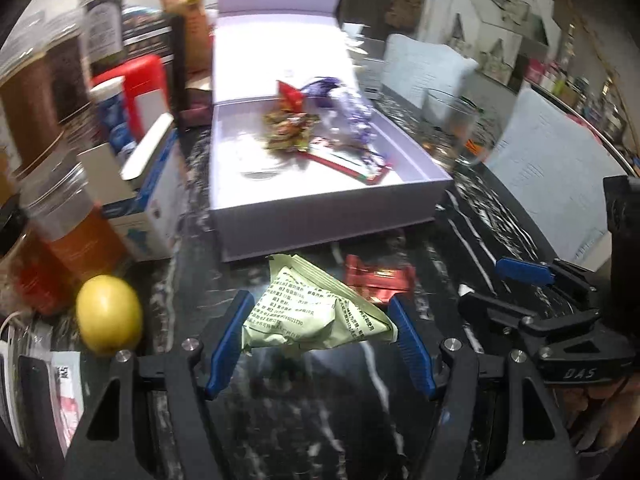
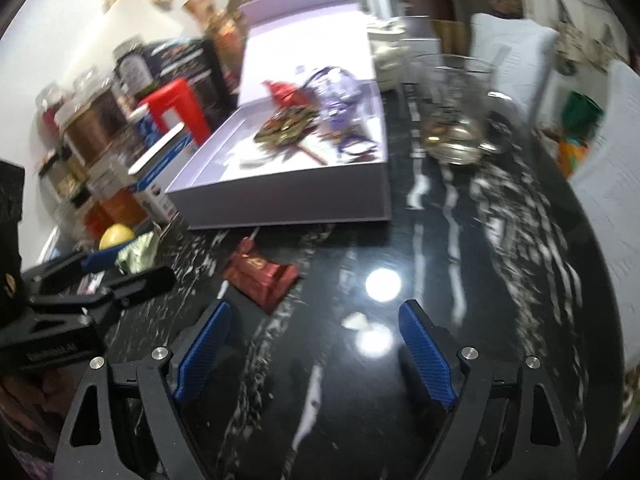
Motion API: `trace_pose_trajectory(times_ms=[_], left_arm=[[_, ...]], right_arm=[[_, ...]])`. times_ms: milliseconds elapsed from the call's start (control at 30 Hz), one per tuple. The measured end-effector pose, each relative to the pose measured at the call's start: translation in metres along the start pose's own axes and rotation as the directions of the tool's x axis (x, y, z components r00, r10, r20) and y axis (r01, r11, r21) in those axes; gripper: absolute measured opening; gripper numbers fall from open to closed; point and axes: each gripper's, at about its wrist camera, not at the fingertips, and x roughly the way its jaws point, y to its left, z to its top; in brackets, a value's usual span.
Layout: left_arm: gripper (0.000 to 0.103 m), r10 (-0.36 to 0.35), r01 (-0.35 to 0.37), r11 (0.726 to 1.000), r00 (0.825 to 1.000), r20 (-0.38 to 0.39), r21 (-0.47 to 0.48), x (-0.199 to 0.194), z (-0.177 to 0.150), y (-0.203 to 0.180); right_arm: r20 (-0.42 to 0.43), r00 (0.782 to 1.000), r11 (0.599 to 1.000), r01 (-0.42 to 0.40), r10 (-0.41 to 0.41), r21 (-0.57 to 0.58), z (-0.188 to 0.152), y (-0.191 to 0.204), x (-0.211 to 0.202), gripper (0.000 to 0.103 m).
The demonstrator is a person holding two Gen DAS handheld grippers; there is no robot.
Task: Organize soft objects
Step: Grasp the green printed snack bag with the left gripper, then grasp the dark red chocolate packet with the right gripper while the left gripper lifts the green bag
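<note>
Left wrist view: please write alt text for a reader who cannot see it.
The left gripper holds a pale green printed packet between its blue pads, above a black marbled table. Ahead stands an open lilac box with wrapped snacks inside; a red packet lies before it and a lemon at left.

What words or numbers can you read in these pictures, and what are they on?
"DAS": on the black body of the right gripper.
Pale green packet: rows of small print, too blurred to read.
Red packet: gold mark, unreadable.
Jars and boxes: labels too blurred.
</note>
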Motion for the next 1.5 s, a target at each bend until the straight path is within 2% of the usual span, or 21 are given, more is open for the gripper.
trace_pose_trajectory(times_ms=[167, 267, 467, 833, 967, 1100, 1167, 1500], left_arm=[[0.069, 0.006, -0.006, 0.999, 1.000, -0.003, -0.038, 0.004, 0.001, 0.015], [0.069, -0.018, 0.017, 0.998, 1.000, -0.008, -0.063, 0.008, 0.002, 0.021], [0.069, -0.035, 0.034, 0.997, 0.999, -0.015, -0.068, 0.015, 0.003, 0.025], [0.069, -0.058, 0.056, 0.995, 0.998, -0.022, -0.081, 0.018, 0.004, 0.032], [0.069, -0.058, 0.056, 0.995, 0.998, -0.025, -0.087, 0.018, 0.004, 0.033], [0.069, -0.057, 0.055, 0.995, 0.998, -0.029, -0.087, 0.018, 0.003, 0.034], [0.069, -0.058, 0.055, 0.995, 0.998, -0.033, -0.086, 0.018, 0.002, 0.034], [0.069, -0.060, 0.056, 0.995, 0.997, -0.043, -0.078, 0.013, -0.004, 0.030]], right_arm=[[-0.039, 0.999, 0.996, -0.033, 0.030, -0.085, 0.011, 0.015, 0.026, 0.083], [-0.067, 0.997, 0.992, -0.044, 0.036, -0.122, 0.014, 0.022, 0.039, 0.083], [-0.110, 0.994, 0.977, -0.029, 0.005, -0.211, 0.017, 0.038, 0.064, 0.078], [-0.111, 0.994, 0.955, -0.030, -0.003, -0.295, 0.025, 0.051, 0.078, 0.069], [-0.102, 0.994, 0.937, -0.003, -0.035, -0.348, 0.020, 0.060, 0.078, 0.059], [-0.105, 0.994, 0.935, -0.006, -0.033, -0.353, 0.017, 0.063, 0.076, 0.048], [-0.106, 0.994, 0.936, -0.006, -0.033, -0.353, 0.016, 0.065, 0.074, 0.035], [-0.106, 0.994, 0.968, 0.012, -0.040, -0.252, 0.006, 0.055, 0.059, 0.034]])
